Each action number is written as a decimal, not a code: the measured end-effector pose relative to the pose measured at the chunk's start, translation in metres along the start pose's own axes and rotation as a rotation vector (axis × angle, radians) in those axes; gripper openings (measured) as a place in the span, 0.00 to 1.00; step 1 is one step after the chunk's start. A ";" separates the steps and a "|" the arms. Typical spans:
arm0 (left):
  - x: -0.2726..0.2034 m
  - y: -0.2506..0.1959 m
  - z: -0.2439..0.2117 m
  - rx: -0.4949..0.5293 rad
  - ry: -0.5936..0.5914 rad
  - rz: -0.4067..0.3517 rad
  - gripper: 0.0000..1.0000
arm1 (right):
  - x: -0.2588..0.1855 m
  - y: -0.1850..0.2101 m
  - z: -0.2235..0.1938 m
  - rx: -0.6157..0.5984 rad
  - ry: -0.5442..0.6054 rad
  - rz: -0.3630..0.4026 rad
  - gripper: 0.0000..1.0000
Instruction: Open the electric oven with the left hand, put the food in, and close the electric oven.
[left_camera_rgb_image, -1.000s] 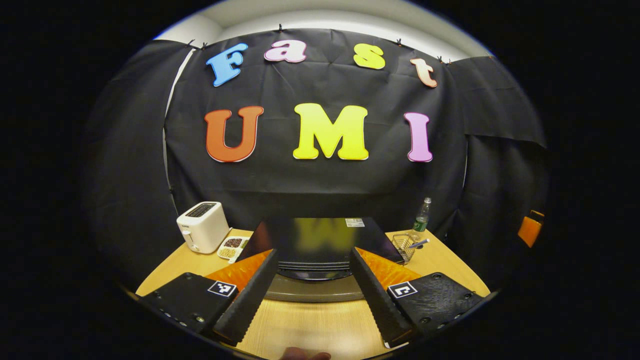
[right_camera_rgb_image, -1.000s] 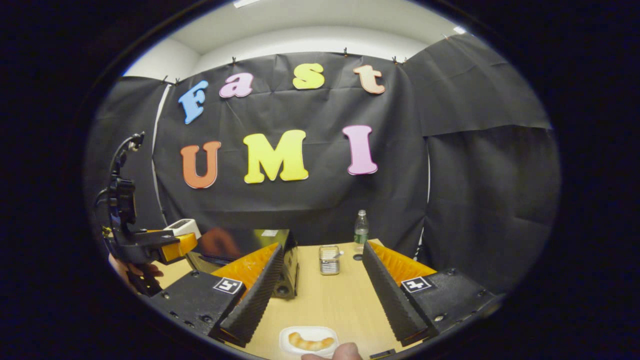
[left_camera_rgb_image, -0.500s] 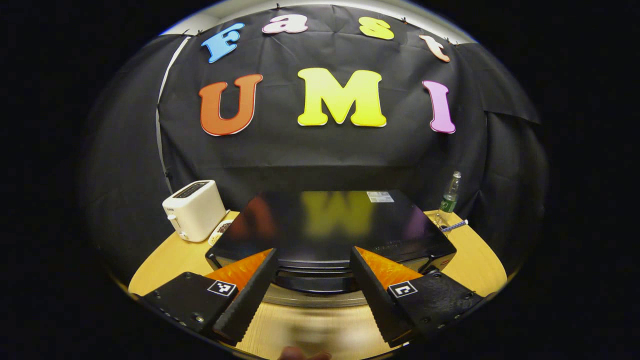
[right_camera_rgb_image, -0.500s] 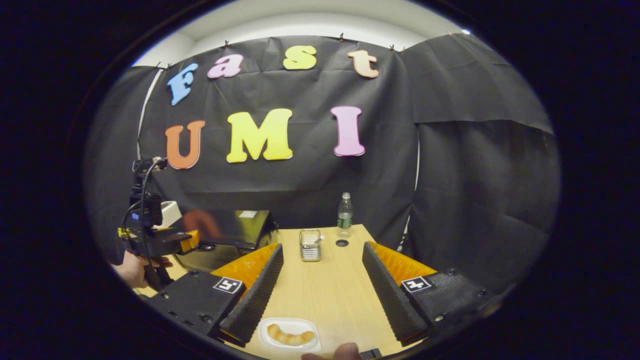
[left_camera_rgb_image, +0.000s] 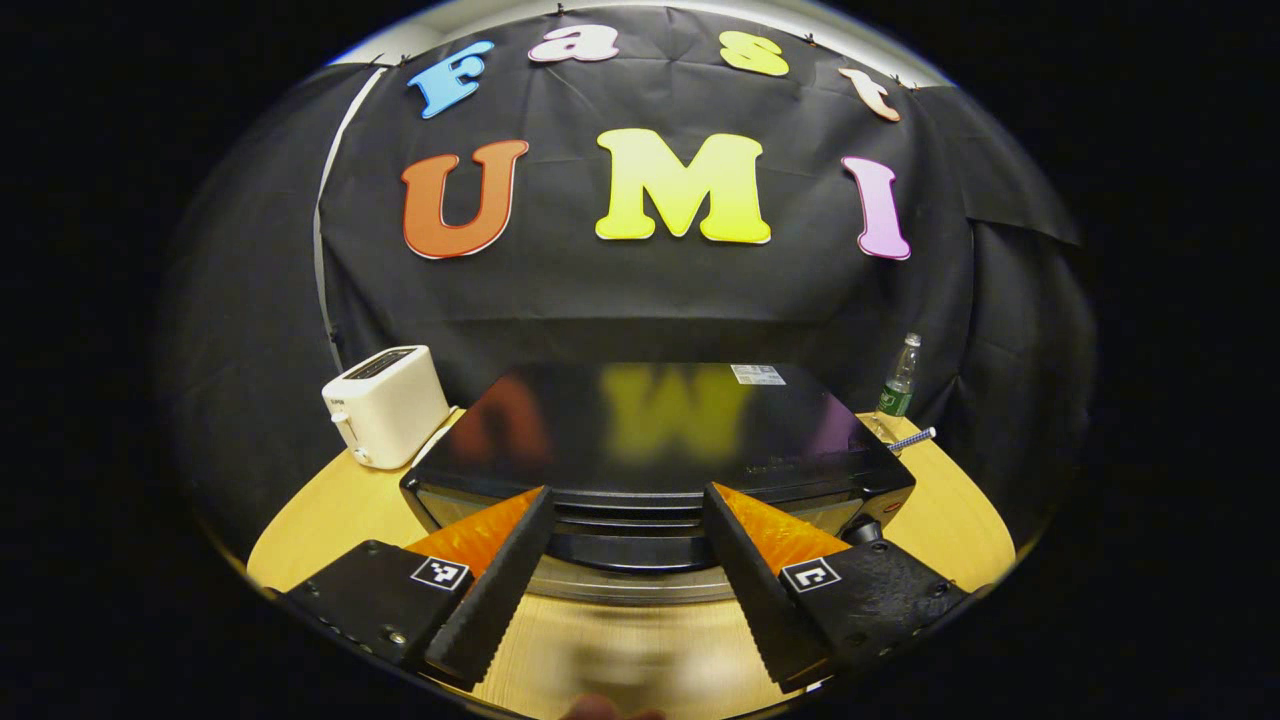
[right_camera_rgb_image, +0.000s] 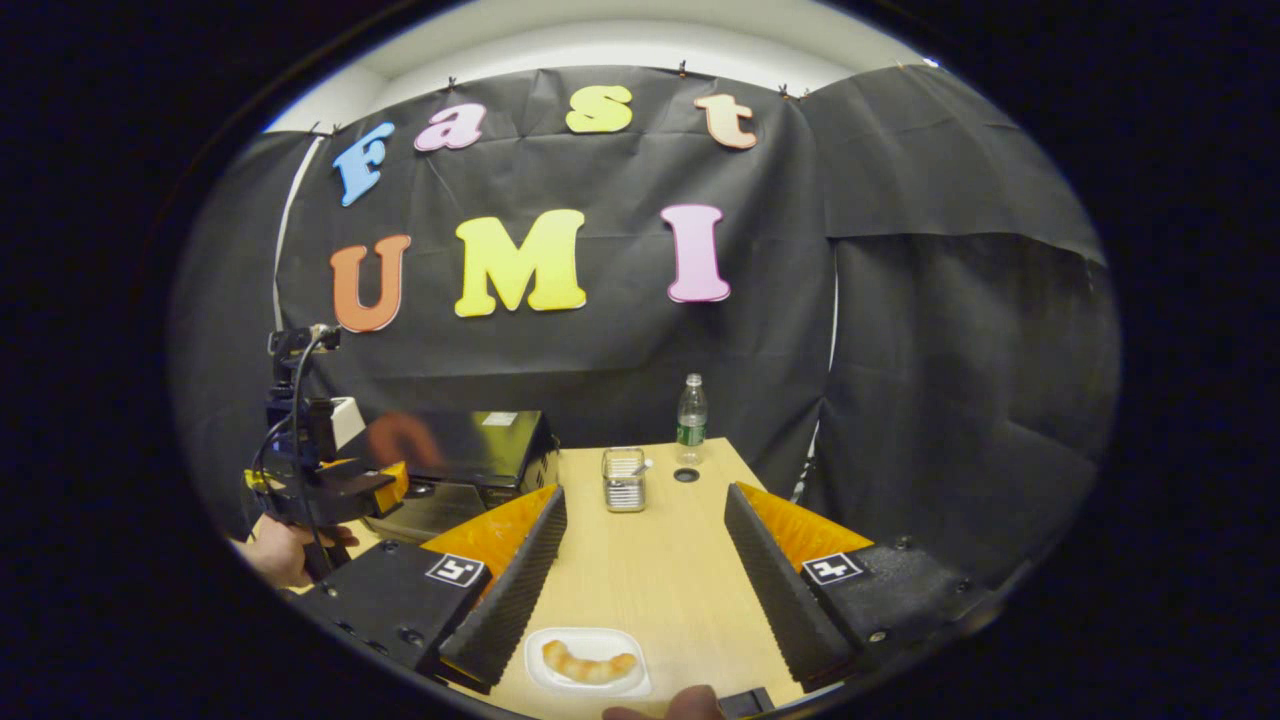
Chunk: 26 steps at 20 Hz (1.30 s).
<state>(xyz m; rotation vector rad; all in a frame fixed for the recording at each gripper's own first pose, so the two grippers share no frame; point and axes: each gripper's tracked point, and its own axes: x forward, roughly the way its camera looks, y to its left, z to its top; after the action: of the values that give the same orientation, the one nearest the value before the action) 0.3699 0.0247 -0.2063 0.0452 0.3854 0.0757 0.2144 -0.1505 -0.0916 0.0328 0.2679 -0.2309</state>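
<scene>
The black electric oven (left_camera_rgb_image: 650, 440) sits on the wooden worktop (left_camera_rgb_image: 320, 510), door closed, its handle (left_camera_rgb_image: 625, 550) between the spread fingers of the left gripper (left_camera_rgb_image: 625, 570). The food (right_camera_rgb_image: 588, 664) lies on a white plate (right_camera_rgb_image: 540, 650) near the worktop's front edge, between the spread fingers of the right gripper (right_camera_rgb_image: 640, 590). A white toaster (left_camera_rgb_image: 385, 405) stands left of the oven, a bottle (left_camera_rgb_image: 898, 378) to its right.

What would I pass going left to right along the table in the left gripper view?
White toaster → black electric oven → green-labelled water bottle at the far right edge of the table.
</scene>
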 end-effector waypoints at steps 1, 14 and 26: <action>-0.004 -0.001 0.000 0.001 0.008 -0.005 0.98 | -0.003 0.001 -0.001 0.003 0.000 -0.001 0.98; -0.072 0.002 -0.073 0.031 0.143 -0.055 0.97 | -0.054 0.008 -0.013 0.015 0.003 -0.010 0.98; -0.093 0.003 -0.179 -0.015 0.419 -0.097 0.95 | -0.079 0.001 -0.032 0.013 0.042 -0.043 0.98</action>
<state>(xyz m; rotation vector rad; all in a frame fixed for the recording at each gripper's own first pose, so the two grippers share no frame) 0.2161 0.0250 -0.3375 -0.0049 0.8053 -0.0086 0.1324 -0.1304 -0.1015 0.0453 0.3094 -0.2752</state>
